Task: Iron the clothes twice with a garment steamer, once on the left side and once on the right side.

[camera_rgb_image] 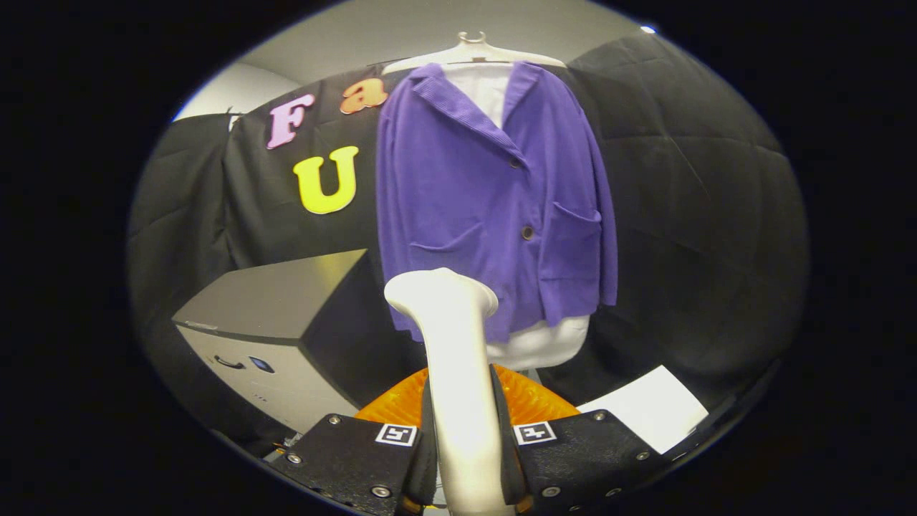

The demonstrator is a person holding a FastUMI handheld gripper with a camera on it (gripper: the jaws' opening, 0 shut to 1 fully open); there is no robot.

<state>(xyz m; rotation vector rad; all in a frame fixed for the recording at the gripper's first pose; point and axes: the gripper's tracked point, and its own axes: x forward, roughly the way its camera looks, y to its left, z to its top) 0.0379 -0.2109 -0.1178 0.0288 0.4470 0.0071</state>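
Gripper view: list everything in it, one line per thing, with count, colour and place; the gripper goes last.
Jacket: one, purple, buttoned, hanging on the mannequin beyond the fingers.
Hanger: one, white, at the jacket's shoulders.
Mannequin torso: one, white, showing below the jacket's hem and at its collar.
Garment steamer: one, cream, upright between the fingers, its head just short of the jacket's hem.
Orange object: one, ribbed, behind the steamer's handle.
Box unit: one, dark top, pale front, left of the steamer.
White sheet: one, right of the orange object.
Hand-held gripper: one, both fingers pressed on the steamer's handle.
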